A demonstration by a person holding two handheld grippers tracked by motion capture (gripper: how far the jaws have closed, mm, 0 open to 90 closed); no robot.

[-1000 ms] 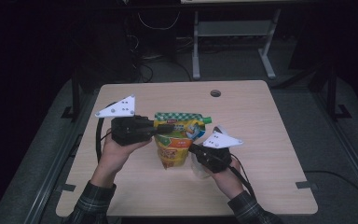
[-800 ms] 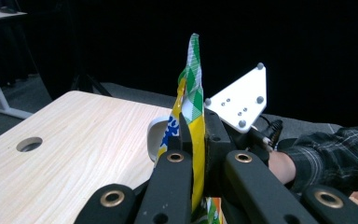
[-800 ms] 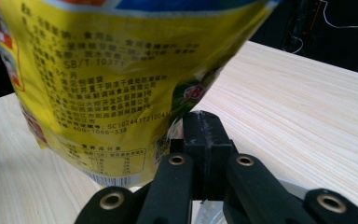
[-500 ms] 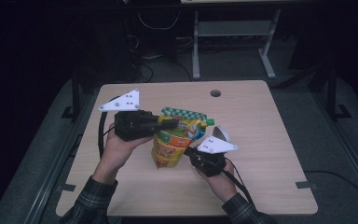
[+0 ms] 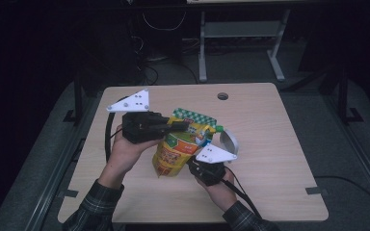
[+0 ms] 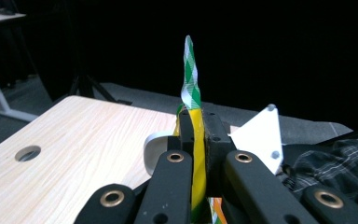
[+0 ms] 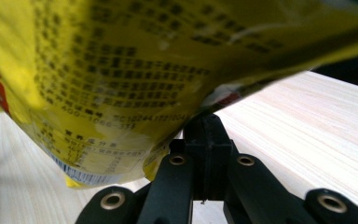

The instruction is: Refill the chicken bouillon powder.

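Note:
A yellow snack pouch (image 5: 178, 149) with a green-and-white checkered top hangs tilted above the wooden table (image 5: 274, 154). My left gripper (image 5: 180, 126) is shut on the pouch's top edge. In the left gripper view the left gripper (image 6: 196, 122) pinches the pouch (image 6: 196, 154) and its checkered strip stands up past the tips. My right gripper (image 5: 191, 164) sits at the pouch's lower right side. In the right gripper view the right gripper (image 7: 205, 125) is closed on the lower edge of the pouch (image 7: 121, 70), whose printed back looms above.
A white ring-shaped roll (image 5: 230, 139) lies on the table just behind the pouch and is also in the left gripper view (image 6: 150, 150). A round cable hole (image 5: 223, 96) sits near the far edge. Desk legs and cables stand beyond the table.
The pouch has swung from lying broad across the table to hanging longer and more upright. The right gripper has drifted left and toward the near edge with it. The left hand has barely moved.

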